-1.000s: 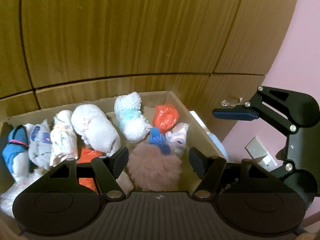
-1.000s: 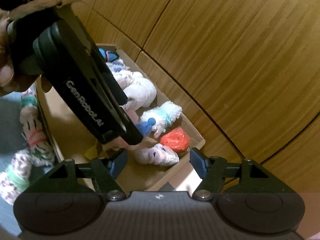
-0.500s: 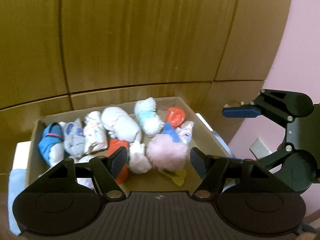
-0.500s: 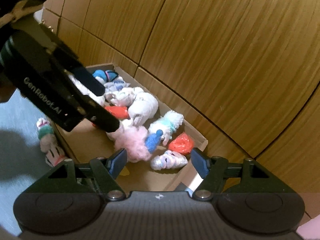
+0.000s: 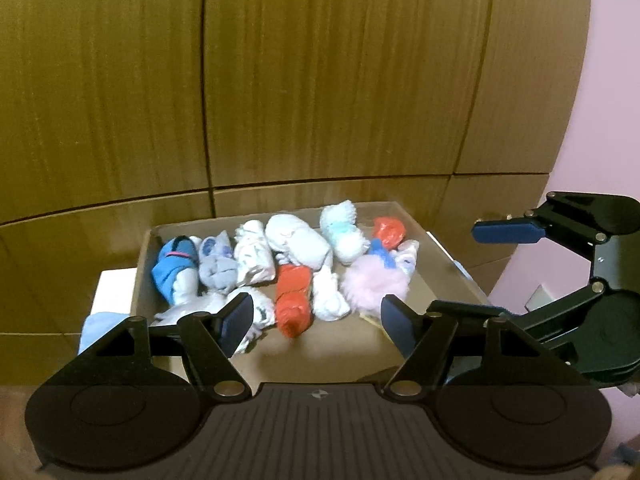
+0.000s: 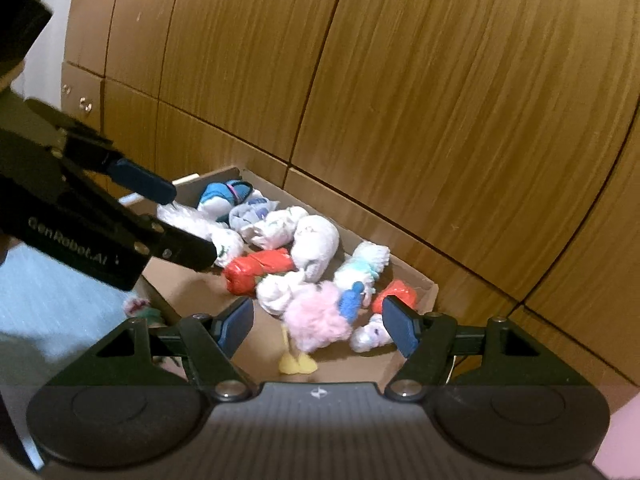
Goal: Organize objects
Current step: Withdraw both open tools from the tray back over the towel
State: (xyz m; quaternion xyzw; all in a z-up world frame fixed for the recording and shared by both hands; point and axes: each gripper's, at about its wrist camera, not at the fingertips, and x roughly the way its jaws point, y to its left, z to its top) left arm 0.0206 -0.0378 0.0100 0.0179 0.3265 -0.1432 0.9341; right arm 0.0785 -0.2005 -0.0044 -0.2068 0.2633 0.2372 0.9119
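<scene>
Wall: wood-grain panels (image 5: 320, 80) with dark seams, smooth and a little glossy, right behind the box.
Box: a shallow cardboard box (image 5: 448, 264), open on top, plain brown floor and low walls, its far side against the panels.
In the box, back row: a blue bundle (image 5: 172, 260) with a pink line, a grey and white bundle (image 5: 218, 264), a white printed roll (image 5: 254, 258), a plump white roll (image 5: 298, 240), a fuzzy white and mint bundle (image 5: 344, 228), and a small red bundle (image 5: 388, 230) in the far right corner.
In the box, front: a long red roll (image 5: 294, 300), a white knobbly bundle (image 5: 330, 294) touching it, a fluffy pink ball (image 5: 374, 284) with a ribbed blue bundle (image 6: 350, 300) lying against it, and a white and lilac bundle (image 6: 370, 334) near the right wall.
Yellow piece: flat and small (image 6: 298, 364), on the box floor just in front of the pink ball.
My left tongs (image 5: 316, 322): held above the near side of the box, blue pads apart, nothing between them.
My right tongs (image 6: 318, 322): jaws have just been opening; the pads stand apart with nothing gripped, above the near right part of the box.
Outside the box: a patterned soft bundle (image 6: 140, 306) lies by the left wall on a pale blue cloth (image 6: 52, 300).
</scene>
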